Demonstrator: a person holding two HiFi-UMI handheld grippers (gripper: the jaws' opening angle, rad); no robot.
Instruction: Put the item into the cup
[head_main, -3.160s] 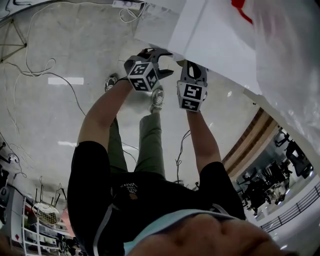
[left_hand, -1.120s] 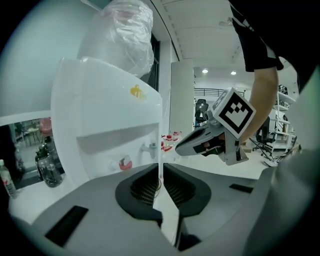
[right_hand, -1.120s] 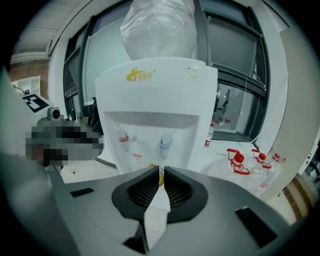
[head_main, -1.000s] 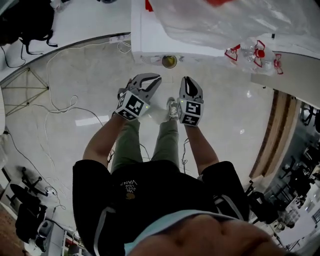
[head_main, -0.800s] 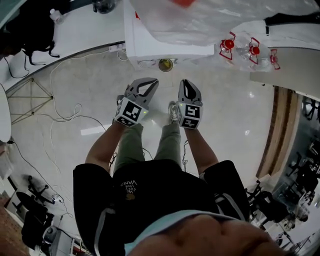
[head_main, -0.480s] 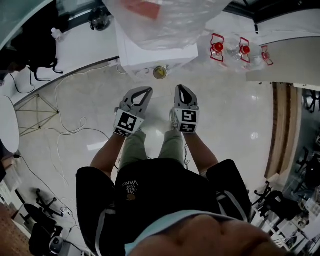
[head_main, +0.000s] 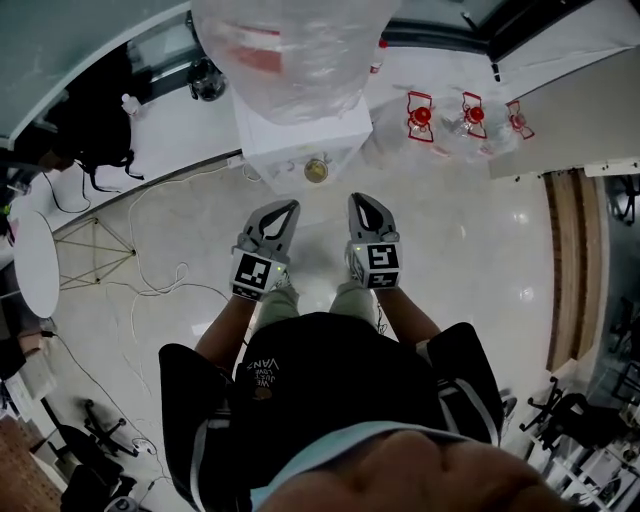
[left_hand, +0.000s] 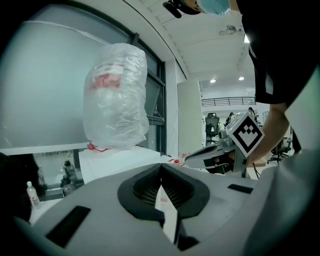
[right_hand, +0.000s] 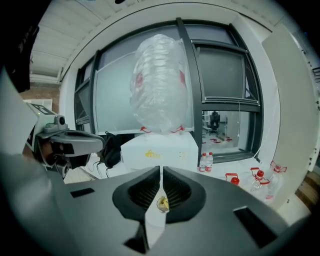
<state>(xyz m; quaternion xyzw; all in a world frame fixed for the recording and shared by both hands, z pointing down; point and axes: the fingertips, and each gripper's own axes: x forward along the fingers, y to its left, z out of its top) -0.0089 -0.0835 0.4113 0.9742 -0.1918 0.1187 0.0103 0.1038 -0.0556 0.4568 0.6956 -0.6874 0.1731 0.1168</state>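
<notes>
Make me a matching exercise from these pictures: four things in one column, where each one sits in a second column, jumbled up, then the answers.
Things
1. clear plastic bag
2. cup
3. red-capped bottles
4. black backpack

Places, as the head view shows them
A. at the foot of the white box
B. far left of the box
C. on top of the box
D. right of the box

Pairs: 1-C, 2-A, 3-D, 4-B
</notes>
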